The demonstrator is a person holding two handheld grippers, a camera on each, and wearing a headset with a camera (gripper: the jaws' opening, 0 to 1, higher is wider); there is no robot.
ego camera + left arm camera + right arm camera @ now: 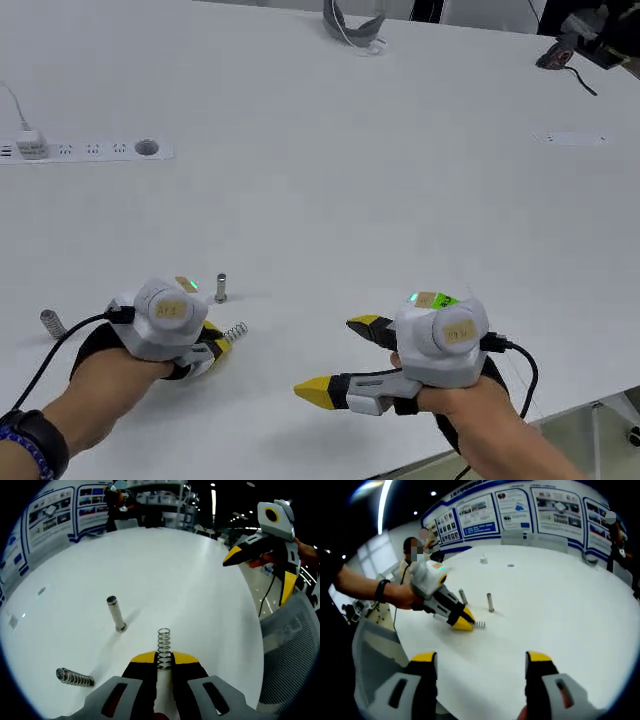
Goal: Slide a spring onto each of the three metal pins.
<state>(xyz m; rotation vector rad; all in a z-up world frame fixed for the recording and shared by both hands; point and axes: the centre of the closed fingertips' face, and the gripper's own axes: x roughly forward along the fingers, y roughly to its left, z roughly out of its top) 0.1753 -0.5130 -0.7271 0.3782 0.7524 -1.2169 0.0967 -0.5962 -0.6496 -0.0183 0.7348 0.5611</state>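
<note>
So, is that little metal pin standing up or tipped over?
Upright: the pin stands on its flat base on the white table.

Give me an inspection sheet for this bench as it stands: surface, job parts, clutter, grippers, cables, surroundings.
Surface: table, white and smooth.
Job's things: metal pin upright, no spring on it; spring held by its end; second spring near the table's left edge, cannot tell whether it sits on a pin.
Clutter: power strip with a charger plugged in; grey strap at the far edge.
Grippers: left gripper shut on the spring; right gripper open, nothing between its fingers.
Cables: left cable black, trailing from the left gripper; right cable black, looping off the right gripper.
Surroundings: wall posters; a person beyond the table.
</note>
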